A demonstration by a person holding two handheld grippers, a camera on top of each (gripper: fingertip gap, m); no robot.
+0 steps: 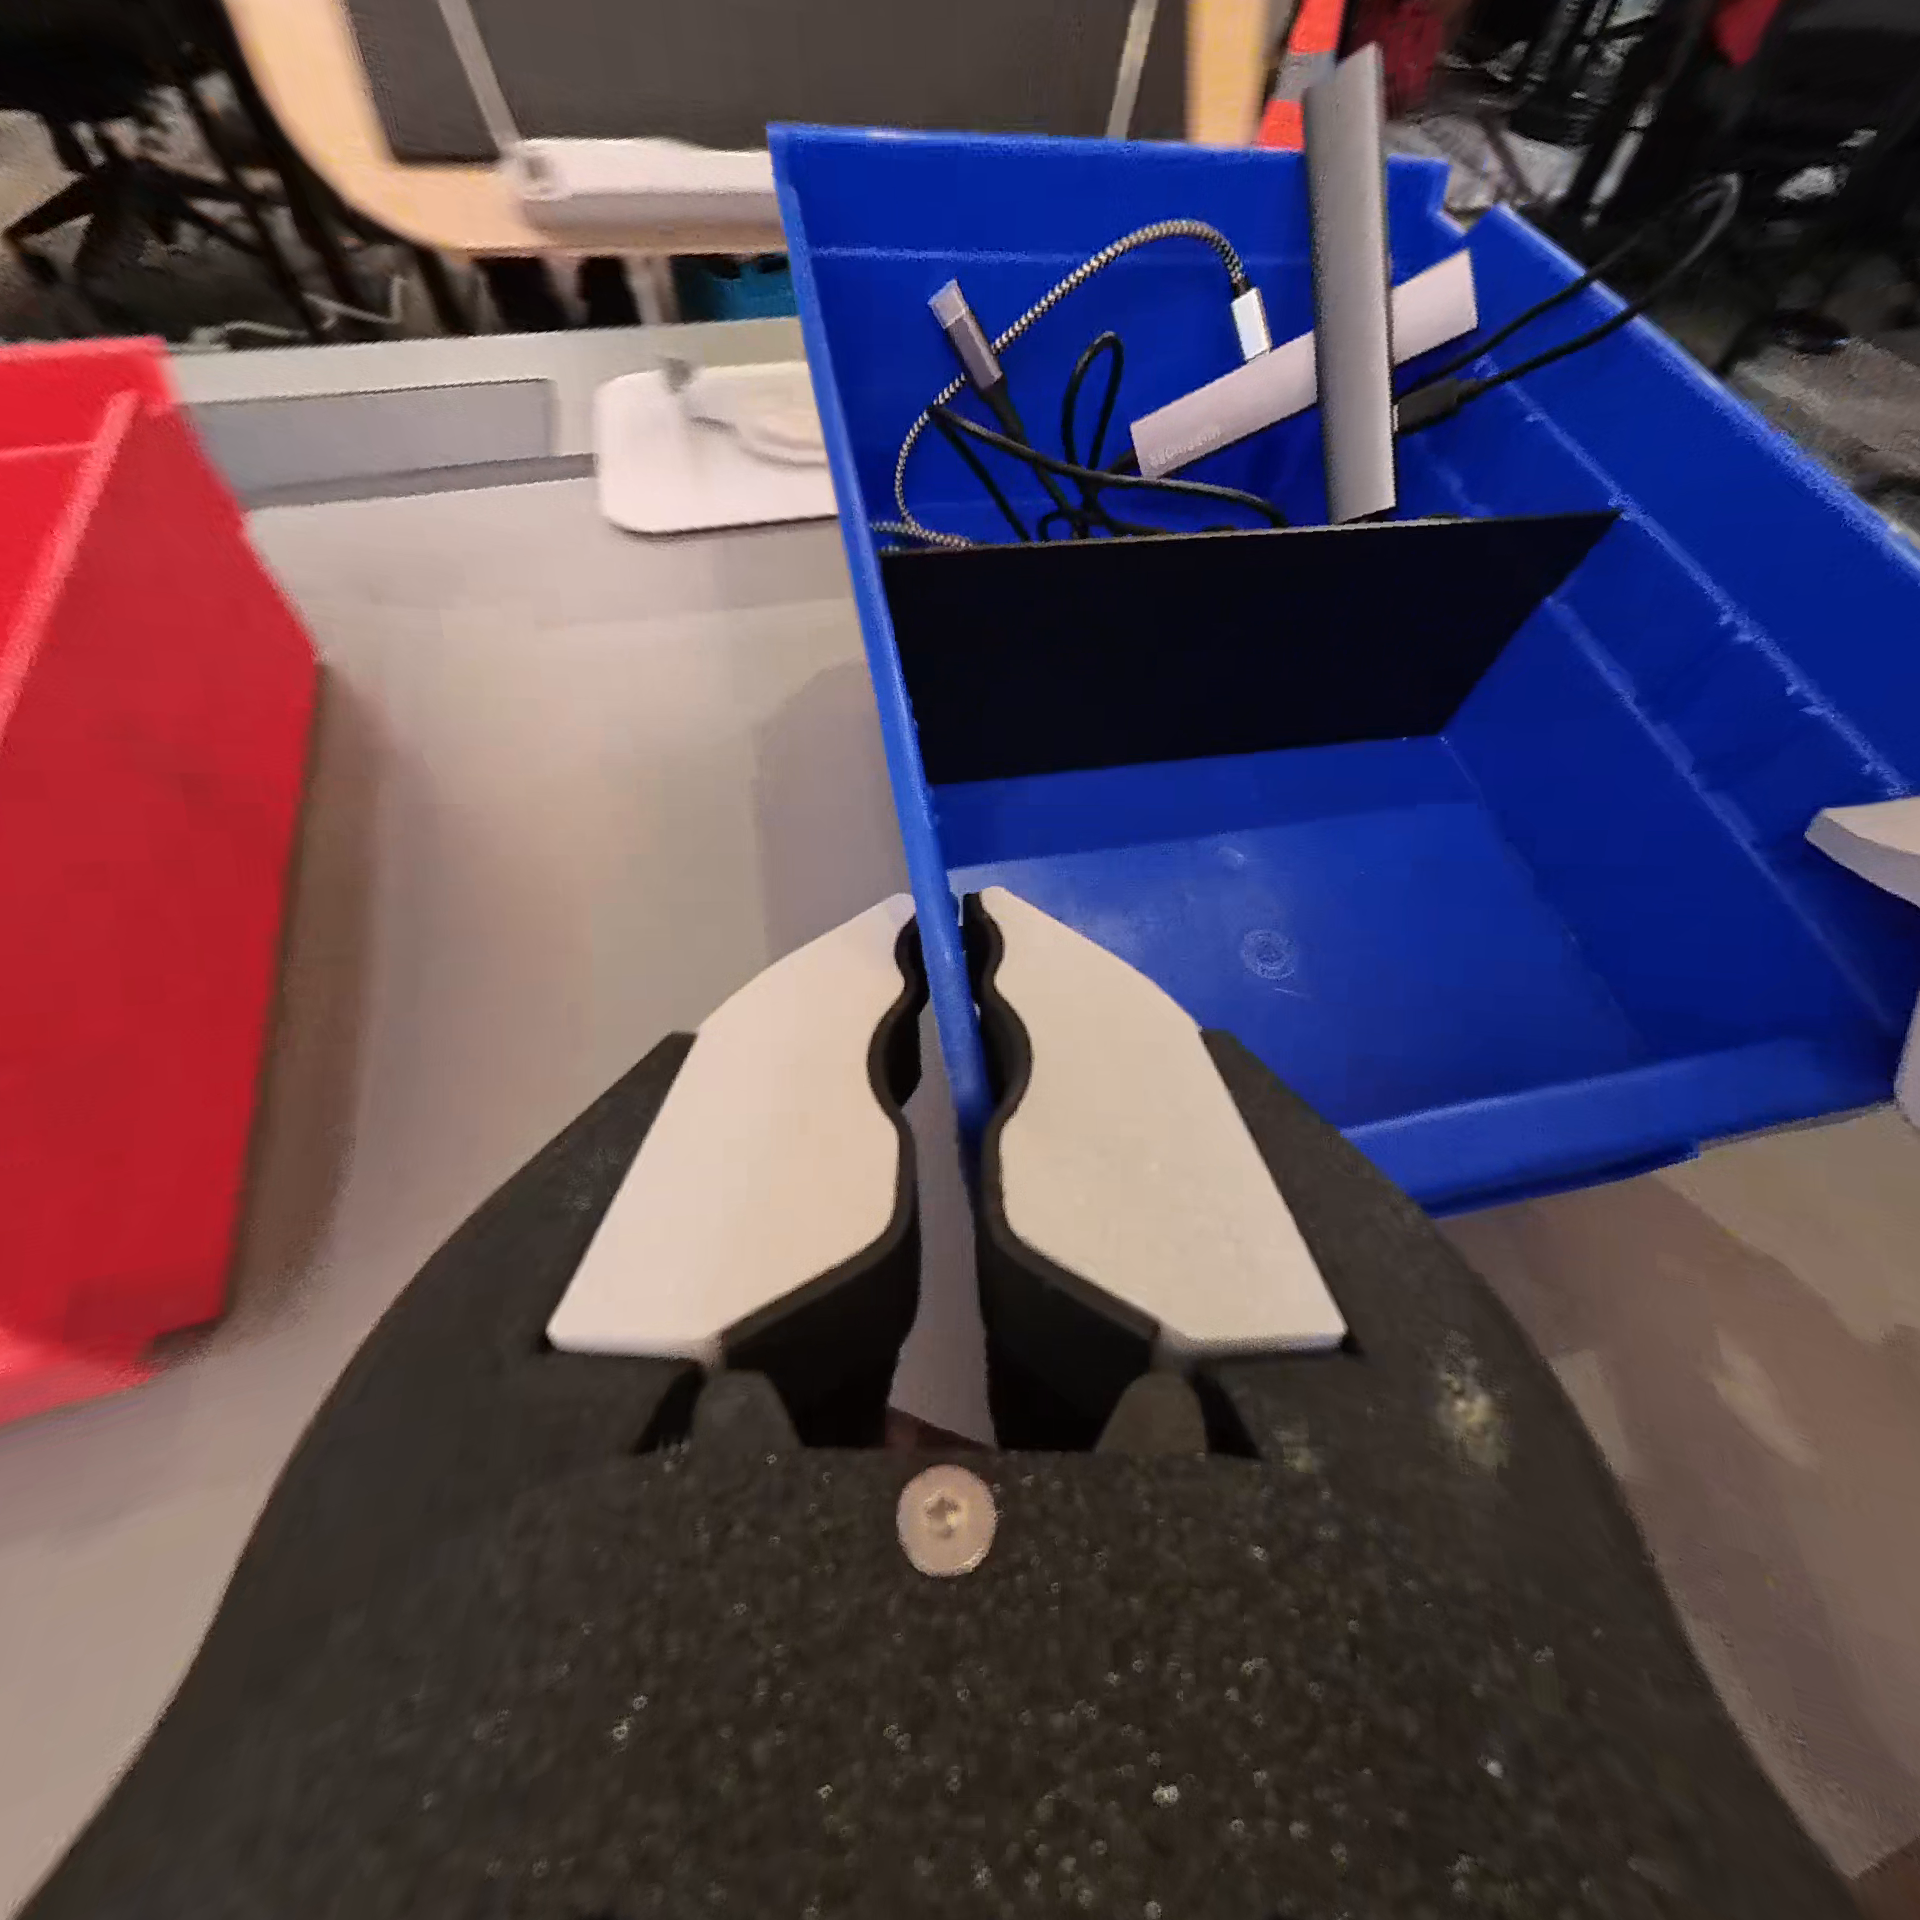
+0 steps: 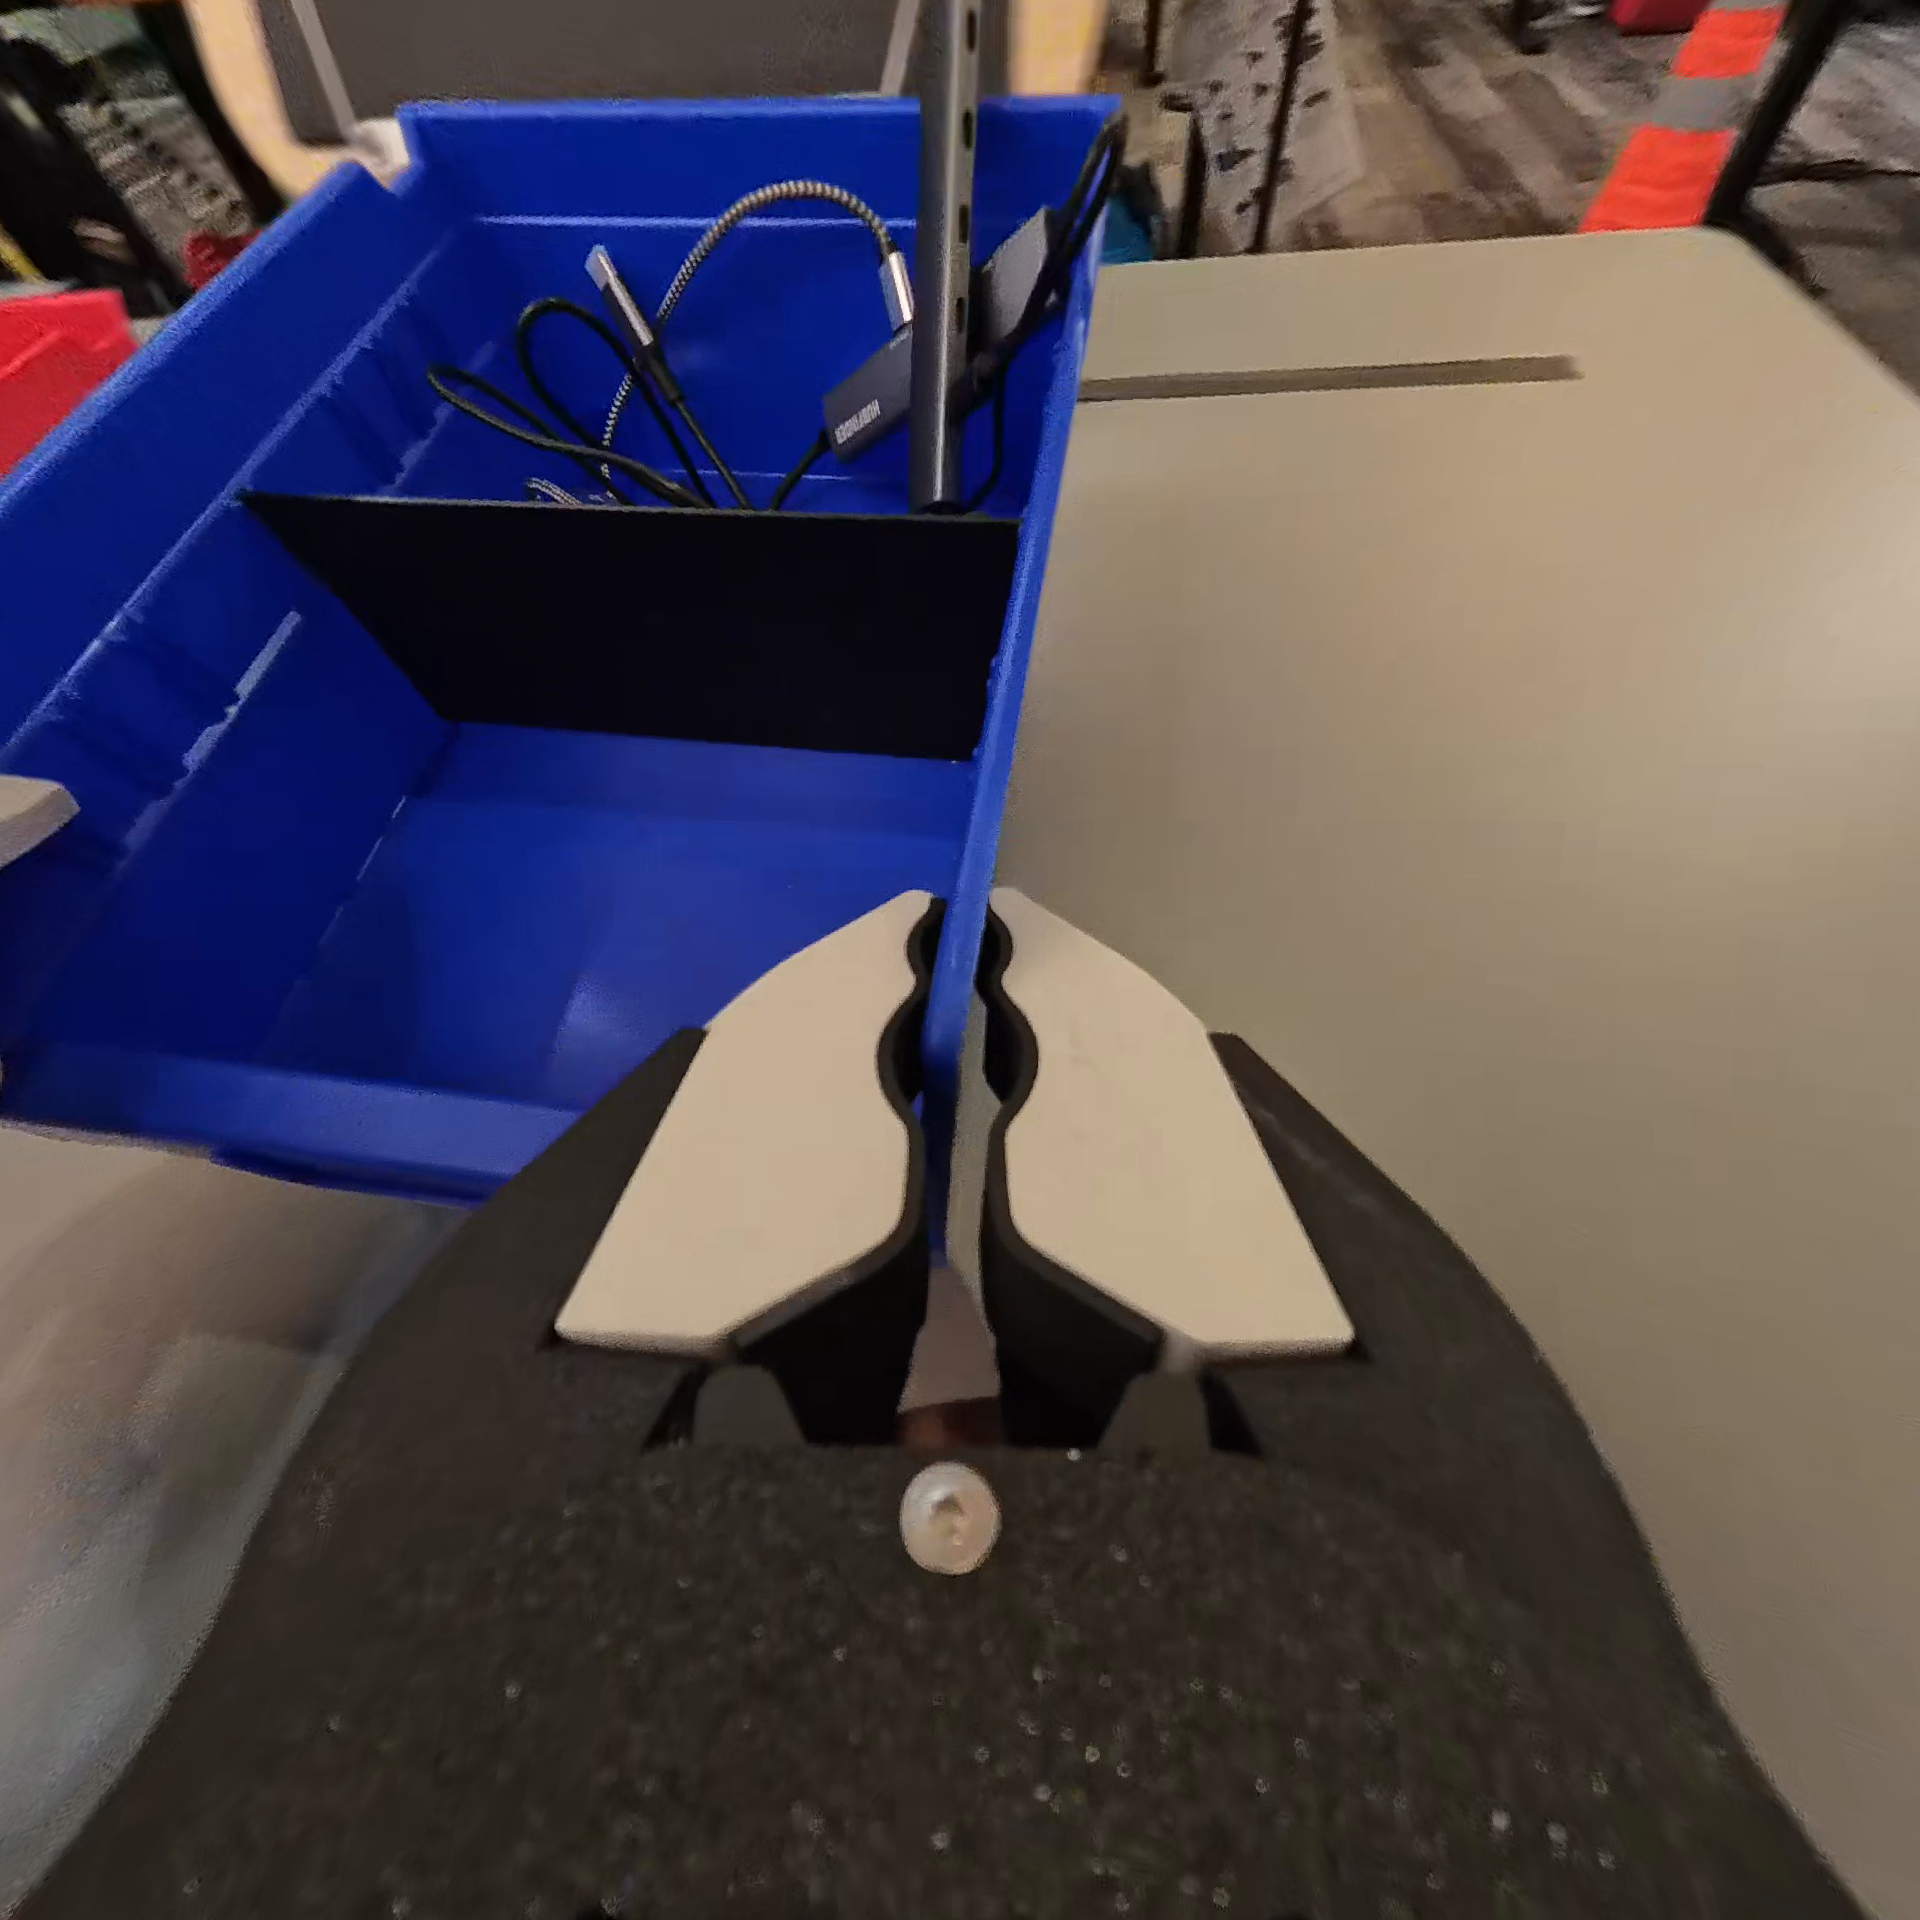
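**Both grippers pinching the blue bin's side walls**

I am clamping the left gripper point(image 1: 945, 1013) on the left wall of the blue bin point(image 1: 1299, 987) and the right gripper point(image 2: 958, 1013) on its right wall; the bin's long axis is running away from me, cables point(image 1: 1049, 436) lying beyond the black divider point(image 1: 1195, 644); a red bin point(image 1: 125, 831) is sitting left.

Workshop or lab space.
Grey folding table point(image 2: 1455, 727), blue parts bin point(image 2: 208, 582) of cables point(image 1: 1039, 416), orange-grey cone point(image 2: 1704, 114) on a carpeted floor.

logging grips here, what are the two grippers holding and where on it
Both hold the blue bin: the left gripper is shut on its left side wall near the front, the right gripper on its right side wall.
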